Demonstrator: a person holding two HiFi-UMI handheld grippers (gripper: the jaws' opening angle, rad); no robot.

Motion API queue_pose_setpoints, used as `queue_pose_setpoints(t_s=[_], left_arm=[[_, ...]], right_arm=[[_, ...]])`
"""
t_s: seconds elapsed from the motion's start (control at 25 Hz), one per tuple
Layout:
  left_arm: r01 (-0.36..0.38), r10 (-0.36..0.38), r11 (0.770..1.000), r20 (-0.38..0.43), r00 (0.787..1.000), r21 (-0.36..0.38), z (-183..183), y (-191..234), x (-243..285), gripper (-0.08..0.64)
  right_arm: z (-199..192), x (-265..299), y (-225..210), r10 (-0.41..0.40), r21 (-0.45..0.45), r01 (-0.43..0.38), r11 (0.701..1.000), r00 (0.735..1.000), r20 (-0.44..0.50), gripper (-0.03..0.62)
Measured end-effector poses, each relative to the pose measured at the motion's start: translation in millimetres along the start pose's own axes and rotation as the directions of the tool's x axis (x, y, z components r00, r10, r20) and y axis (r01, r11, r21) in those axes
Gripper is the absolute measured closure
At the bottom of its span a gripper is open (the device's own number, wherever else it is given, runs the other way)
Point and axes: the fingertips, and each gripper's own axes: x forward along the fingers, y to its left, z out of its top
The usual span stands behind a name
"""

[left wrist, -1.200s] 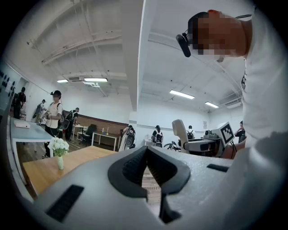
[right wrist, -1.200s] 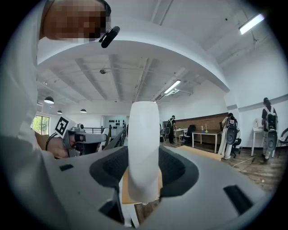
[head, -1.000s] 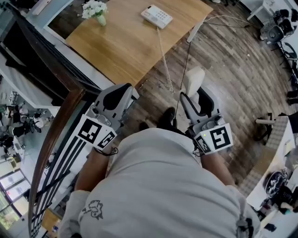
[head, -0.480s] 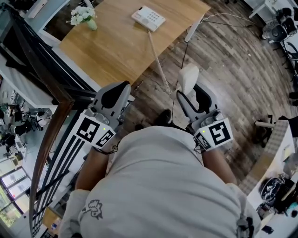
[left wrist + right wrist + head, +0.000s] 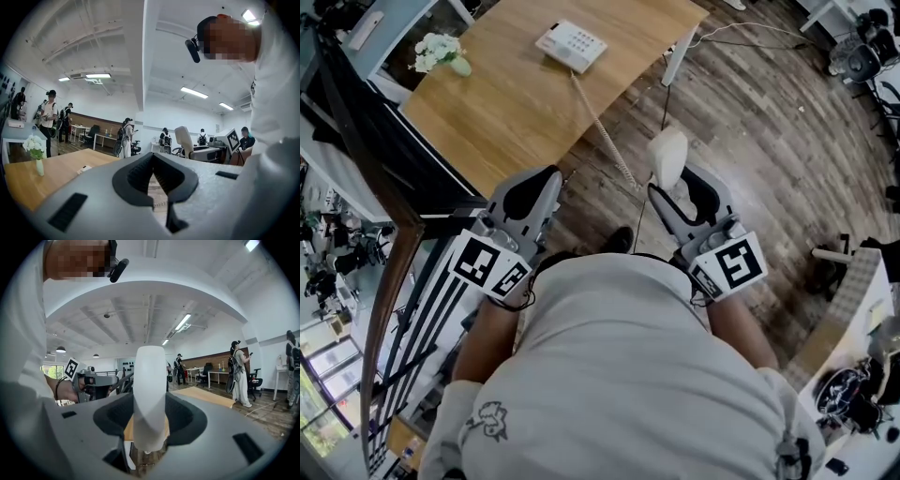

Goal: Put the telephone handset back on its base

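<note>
Head view: base (image 5: 570, 47) has drifted left and a little lower in frame over the last second, and table (image 5: 497, 112) with it, so the person is turning toward it and closing in. Handset (image 5: 667, 157) rides in the right claw (image 5: 672, 192), out over the floor off the table's near corner and well apart from the base, with the coiled cord (image 5: 598, 139) strung between them. Left claw (image 5: 532, 195) sits alongside. Left gripper view: left claw (image 5: 152, 174) tips meet at the far end, only floor and a bit of cord visible through the gap, nothing held. Right gripper view: right claw (image 5: 150, 418) is clamped on the handset (image 5: 150, 394), pads on both sides, handset standing up out of the jaws. Read: carry phase, grip looks sound, placing not started; next needs a reach over the table and lining up with the cradle.
</note>
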Motion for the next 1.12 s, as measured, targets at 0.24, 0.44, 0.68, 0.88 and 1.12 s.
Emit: queue_pose_setpoints(t_s=[0.24, 0.44, 0.68, 0.88, 1.12], left_arm=[[0.013, -0.014, 1.000, -0.027, 1.000, -0.025, -10, -7, 36, 0.554], [0.019, -0.020, 0.999, -0.030, 0.999, -0.029, -12, -7, 52, 0.554], [0.028, -0.029, 0.999, -0.028, 0.999, -0.041, -11, 6, 71, 0.554], [0.046, -0.047, 0.998, -0.018, 0.999, -0.053, -10, 23, 88, 0.554], [0.062, -0.064, 0.994, -0.020, 0.998, -0.085, -11, 60, 114, 0.554]], right_arm=[[-2, -11, -28, -0.003, 0.044, 0.003, 0.999, 1.000, 0.001, 0.374], [-4, -12, -45, -0.015, 0.048, 0.015, 0.999, 1.000, -0.002, 0.374], [0, -4, -58, -0.030, 0.058, 0.030, 0.998, 1.000, -0.001, 0.374], [4, 11, -66, -0.038, 0.047, 0.038, 0.998, 0.999, -0.014, 0.374], [4, 49, -86, -0.048, 0.056, 0.050, 0.997, 0.998, -0.045, 0.374]])
